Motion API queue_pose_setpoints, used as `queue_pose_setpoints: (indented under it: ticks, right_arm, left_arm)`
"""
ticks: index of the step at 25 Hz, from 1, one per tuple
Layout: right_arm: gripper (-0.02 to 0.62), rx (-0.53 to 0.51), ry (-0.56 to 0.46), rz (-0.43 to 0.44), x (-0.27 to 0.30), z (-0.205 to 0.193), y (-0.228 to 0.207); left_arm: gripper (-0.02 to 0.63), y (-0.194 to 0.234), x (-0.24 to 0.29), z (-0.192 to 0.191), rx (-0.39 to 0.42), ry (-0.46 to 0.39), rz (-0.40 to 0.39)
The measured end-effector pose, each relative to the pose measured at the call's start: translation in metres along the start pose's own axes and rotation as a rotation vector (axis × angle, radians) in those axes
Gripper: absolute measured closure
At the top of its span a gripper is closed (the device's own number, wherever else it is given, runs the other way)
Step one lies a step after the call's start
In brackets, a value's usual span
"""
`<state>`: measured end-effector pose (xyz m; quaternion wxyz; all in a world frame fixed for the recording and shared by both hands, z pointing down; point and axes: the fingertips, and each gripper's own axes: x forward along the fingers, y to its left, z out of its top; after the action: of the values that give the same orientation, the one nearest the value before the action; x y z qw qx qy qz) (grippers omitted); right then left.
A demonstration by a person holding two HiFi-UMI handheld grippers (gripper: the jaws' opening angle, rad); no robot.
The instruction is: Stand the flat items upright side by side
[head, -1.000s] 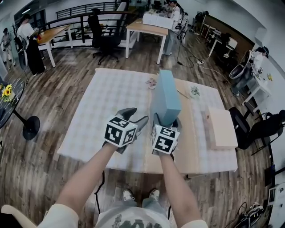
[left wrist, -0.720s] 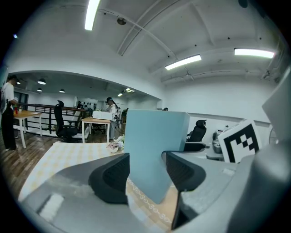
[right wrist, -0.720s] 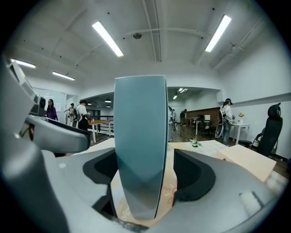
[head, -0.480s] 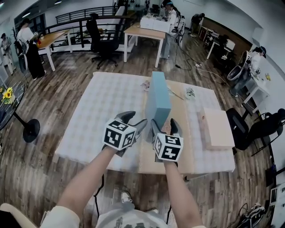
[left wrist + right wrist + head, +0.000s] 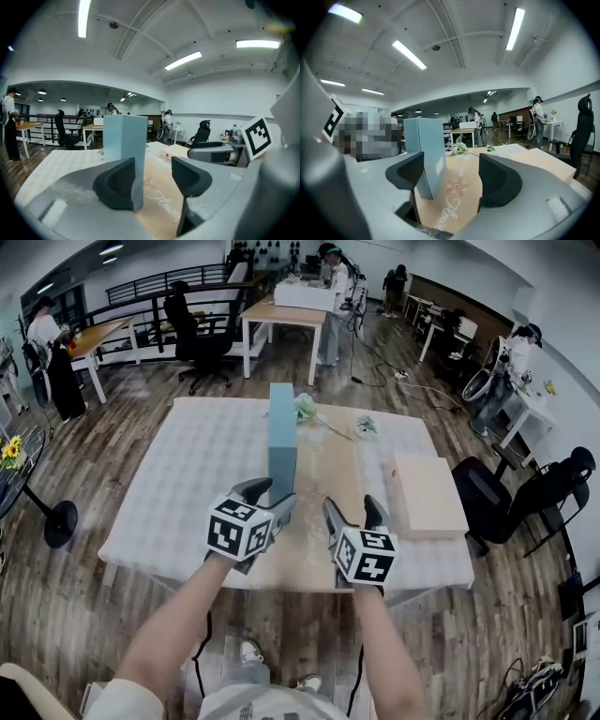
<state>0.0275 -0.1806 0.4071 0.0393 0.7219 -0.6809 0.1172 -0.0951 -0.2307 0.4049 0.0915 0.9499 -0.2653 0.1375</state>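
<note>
On the tan paper runner [image 5: 330,486] that crosses the quilted white table cover [image 5: 197,474], I see the pale blue box [image 5: 281,439] standing upright. It is a slim, smooth, matte slab with crisp edges. A flat beige box [image 5: 427,493] lies well off to its right. My left gripper [image 5: 271,495] and right gripper [image 5: 352,510] hover near the table's front edge, forearms stretched out and tips dipped slightly, both with jaws spread apart and empty.
</note>
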Motion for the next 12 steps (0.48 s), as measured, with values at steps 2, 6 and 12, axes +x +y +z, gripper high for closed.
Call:
queue_pose_setpoints:
  ticks: [2,6,12]
  right_arm:
    - [0.233,0.005,0.003,-0.012,-0.019,-0.002,-0.023]
    - [0.239,0.001,0.001,-0.034,-0.053,-0.004,-0.072]
    - [0.239,0.016,-0.003,-0.107,-0.102,-0.001,-0.149]
  left_arm:
    - [0.356,-0.024,0.008,0.002,0.008,0.004,-0.015]
    - [0.357,-0.075,0.035,0.004,0.022,0.006,-0.054]
    - [0.356,-0.147,0.078,0.017,0.058,0.016,-0.134]
